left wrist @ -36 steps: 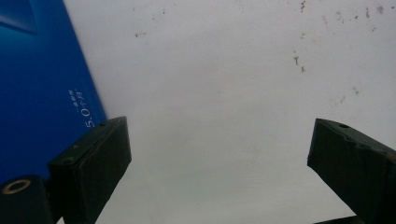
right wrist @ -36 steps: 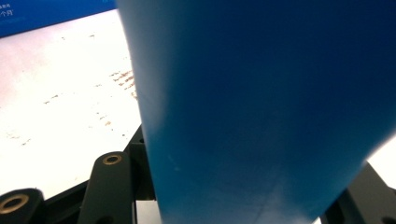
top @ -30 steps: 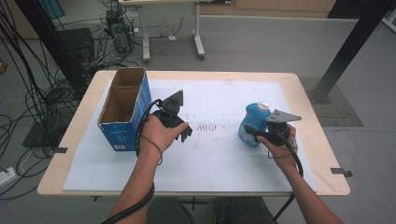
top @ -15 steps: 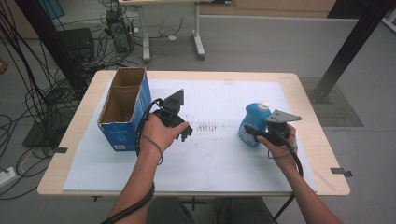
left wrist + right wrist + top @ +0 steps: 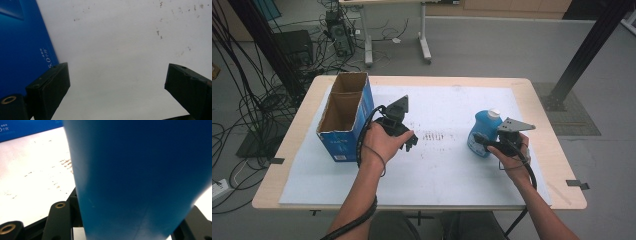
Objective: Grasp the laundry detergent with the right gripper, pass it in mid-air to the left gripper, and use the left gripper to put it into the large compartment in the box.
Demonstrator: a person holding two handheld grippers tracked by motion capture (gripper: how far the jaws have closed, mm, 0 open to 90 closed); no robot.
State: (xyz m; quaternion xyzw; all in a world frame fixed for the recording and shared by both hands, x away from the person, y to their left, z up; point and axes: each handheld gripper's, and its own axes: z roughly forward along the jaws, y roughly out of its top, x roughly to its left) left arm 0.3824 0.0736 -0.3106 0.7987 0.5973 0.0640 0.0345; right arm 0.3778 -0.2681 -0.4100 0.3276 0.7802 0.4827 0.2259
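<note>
At the far left of the table (image 5: 542,107) stands a blue cardboard box (image 5: 343,120), open at the top, its side wall just beside the left gripper (image 5: 411,143). That gripper's jaws are spread wide apart with nothing between them; in the left gripper view the blue wall of the box sits just outside one finger (image 5: 48,91) and the bare white mat (image 5: 447,170), speckled with small dark marks, lies between and beyond the fingers. Well apart to the right, the right gripper (image 5: 482,141) pinches a blue bottle (image 5: 482,131) with a white cap, which stands upright on the mat. In the right gripper view the bottle's body sits squarely between the fingers (image 5: 58,220), pressed on both sides.
</note>
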